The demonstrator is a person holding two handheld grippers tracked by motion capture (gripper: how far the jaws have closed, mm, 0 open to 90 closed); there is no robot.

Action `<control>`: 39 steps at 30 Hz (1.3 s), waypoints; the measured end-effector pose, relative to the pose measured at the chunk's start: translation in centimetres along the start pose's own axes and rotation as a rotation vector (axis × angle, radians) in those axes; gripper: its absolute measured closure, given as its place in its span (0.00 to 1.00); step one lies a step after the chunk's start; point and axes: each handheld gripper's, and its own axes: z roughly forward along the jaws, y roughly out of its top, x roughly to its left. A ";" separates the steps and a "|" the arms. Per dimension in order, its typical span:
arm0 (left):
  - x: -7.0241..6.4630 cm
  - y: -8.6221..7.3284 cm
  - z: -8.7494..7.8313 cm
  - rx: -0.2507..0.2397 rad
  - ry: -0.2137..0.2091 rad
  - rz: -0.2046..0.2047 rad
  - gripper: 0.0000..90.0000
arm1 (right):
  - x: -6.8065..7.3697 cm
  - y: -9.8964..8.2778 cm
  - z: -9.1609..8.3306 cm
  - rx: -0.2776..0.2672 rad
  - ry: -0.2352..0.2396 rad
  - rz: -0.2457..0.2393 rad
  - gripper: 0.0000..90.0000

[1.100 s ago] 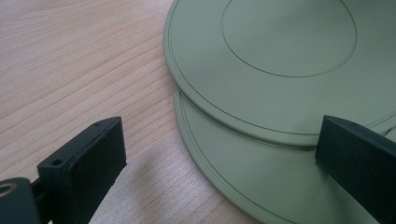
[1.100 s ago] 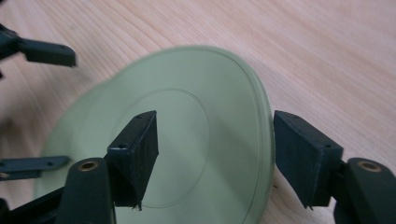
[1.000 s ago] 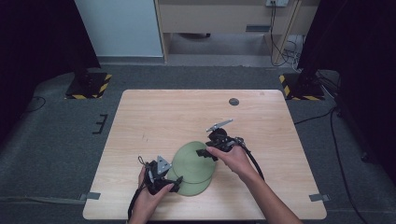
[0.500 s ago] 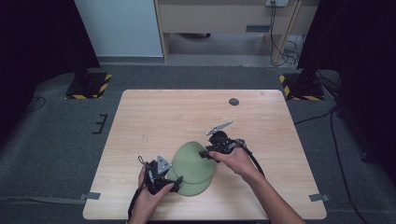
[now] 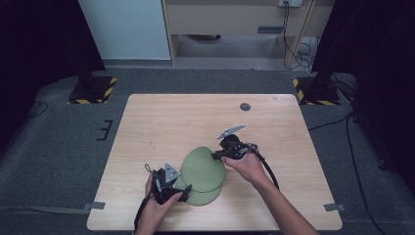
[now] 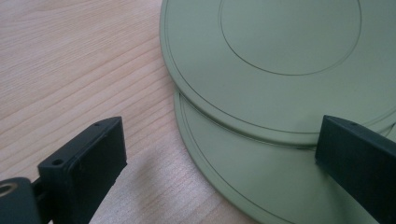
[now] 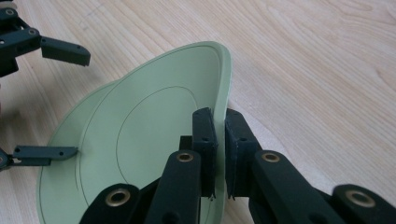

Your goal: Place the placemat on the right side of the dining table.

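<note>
On the wooden desk (image 5: 161, 127), near the person's edge, two green plates lie stacked and offset. The right tool (image 7: 219, 154) has just been closing its jaws, and they now clench the rim of the upper plate (image 5: 203, 169), whose gripped edge stands tilted up off the wood in the right gripper view. Compared with a second ago, neither plate has shifted and both hands sit where they were; only the grip is new. That suggests the upper plate is now secured and ready to be lifted or slid off the lower plate (image 5: 205, 197). The left tool (image 5: 171, 188) is released, its jaws spread wide astride the near rims of both plates without pressing on them. No brand, label or writing can be read on the plates, the tools or the desk.
</note>
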 end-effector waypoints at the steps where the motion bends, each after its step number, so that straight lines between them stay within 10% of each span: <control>1: 0.0 0.0 0.0 0.000 0.001 0.001 0.02 | -0.1 0.1 0.0 -0.002 -0.003 -0.003 0.95; 24: 0.2 0.5 0.4 -0.028 0.034 -0.013 0.03 | -0.4 1.3 -0.9 0.009 -0.024 0.000 0.95; 39: 3.2 -0.3 -0.7 -0.044 0.076 -0.095 0.03 | -0.3 2.1 -2.2 0.005 -0.033 0.002 0.95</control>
